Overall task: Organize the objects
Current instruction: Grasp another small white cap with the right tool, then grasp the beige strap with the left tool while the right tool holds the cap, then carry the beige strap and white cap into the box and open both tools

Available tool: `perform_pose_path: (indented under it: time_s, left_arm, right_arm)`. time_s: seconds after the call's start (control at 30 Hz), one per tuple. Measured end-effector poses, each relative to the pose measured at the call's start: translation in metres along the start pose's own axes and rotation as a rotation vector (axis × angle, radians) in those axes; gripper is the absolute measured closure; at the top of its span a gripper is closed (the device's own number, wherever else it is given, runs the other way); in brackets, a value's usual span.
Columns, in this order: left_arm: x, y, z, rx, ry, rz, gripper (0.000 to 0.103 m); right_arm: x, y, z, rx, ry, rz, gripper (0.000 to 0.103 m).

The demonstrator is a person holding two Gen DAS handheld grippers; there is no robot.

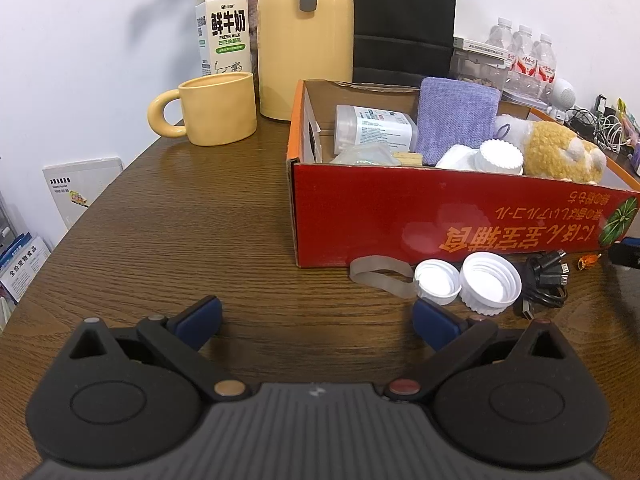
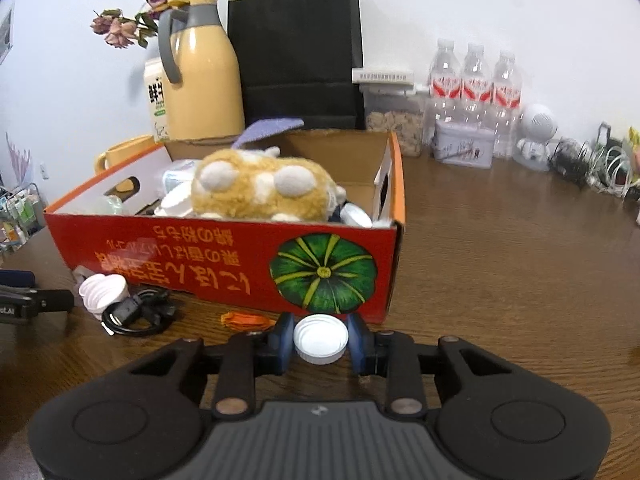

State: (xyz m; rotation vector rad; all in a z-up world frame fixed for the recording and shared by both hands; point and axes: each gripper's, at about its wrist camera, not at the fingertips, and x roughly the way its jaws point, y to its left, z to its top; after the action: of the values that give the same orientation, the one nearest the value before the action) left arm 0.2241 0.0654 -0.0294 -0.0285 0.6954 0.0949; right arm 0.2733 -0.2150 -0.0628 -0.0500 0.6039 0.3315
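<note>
A red cardboard box (image 1: pixel 400 216) stands on the wooden table and also shows in the right wrist view (image 2: pixel 224 256). It holds a plush toy (image 2: pixel 260 186), a purple cloth (image 1: pixel 456 120), a plastic jar (image 1: pixel 376 126) and white lids. My right gripper (image 2: pixel 320 340) is shut on a white lid (image 2: pixel 320 338), just in front of the box's pumpkin picture. My left gripper (image 1: pixel 316 320) is open and empty above the table. Two white lids (image 1: pixel 468 284), a rubber band (image 1: pixel 380 274), a black cable (image 1: pixel 544 284) and an orange scrap (image 2: pixel 246 320) lie in front of the box.
A yellow mug (image 1: pixel 212 110), a yellow thermos (image 1: pixel 304 40) and a milk carton (image 1: pixel 224 28) stand behind left of the box. A black paper bag (image 2: pixel 296 56), water bottles (image 2: pixel 476 92), a tin (image 2: pixel 464 144) and tangled cables (image 2: pixel 592 164) line the back wall.
</note>
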Motion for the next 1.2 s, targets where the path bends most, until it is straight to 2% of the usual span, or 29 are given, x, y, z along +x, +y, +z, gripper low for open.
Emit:
perform_pose_path:
  time_s: [0.17,0.3,0.4,0.47,0.53,0.57,0.6,0.63,0.67,0.73,0.9,1.2]
  left_arm:
    - [0.002,0.002,0.004,-0.038,-0.011,0.035,0.000]
    - [-0.001,0.003,0.011,-0.091,-0.058,-0.002,0.000]
    - [0.001,-0.001,0.017,-0.109,-0.082,0.013,0.001]
    - [0.004,-0.006,0.019,-0.108,-0.070,0.012,0.013]
    - [0.007,-0.010,0.019,-0.101,-0.050,0.009,0.034]
    - [0.008,-0.012,0.018,-0.099,-0.043,0.006,0.041]
    - [0.007,-0.014,0.017,-0.092,-0.043,0.004,0.051]
    - [0.006,-0.016,0.017,-0.087,-0.047,-0.001,0.070]
    - [0.005,-0.017,0.016,-0.088,-0.047,-0.026,0.083]
    - [0.001,-0.019,0.014,-0.082,-0.066,-0.032,0.091]
    - [-0.011,-0.020,0.008,-0.100,-0.111,-0.057,0.096]
    - [-0.044,-0.022,0.004,-0.100,-0.217,-0.077,0.097]
  right_arm:
    - [-0.010,0.005,-0.002,-0.016,-0.052,-0.022,0.075]
    - [-0.012,0.006,-0.001,-0.022,-0.060,-0.022,0.075]
    - [-0.012,0.006,-0.002,-0.016,-0.062,-0.022,0.075]
    - [-0.012,0.006,-0.002,-0.014,-0.063,-0.021,0.075]
    - [-0.012,0.005,-0.002,-0.013,-0.065,-0.020,0.075]
    - [-0.012,0.005,-0.002,-0.012,-0.066,-0.020,0.075]
    - [-0.012,0.005,-0.002,-0.012,-0.067,-0.019,0.075]
    - [-0.013,0.005,-0.002,-0.012,-0.067,-0.019,0.075]
    - [-0.013,0.005,-0.002,-0.011,-0.068,-0.018,0.075]
    - [-0.013,0.005,-0.003,-0.011,-0.070,-0.018,0.075]
    - [-0.014,0.005,-0.003,-0.008,-0.075,-0.020,0.075]
    - [-0.019,0.006,-0.004,-0.017,-0.107,-0.028,0.075]
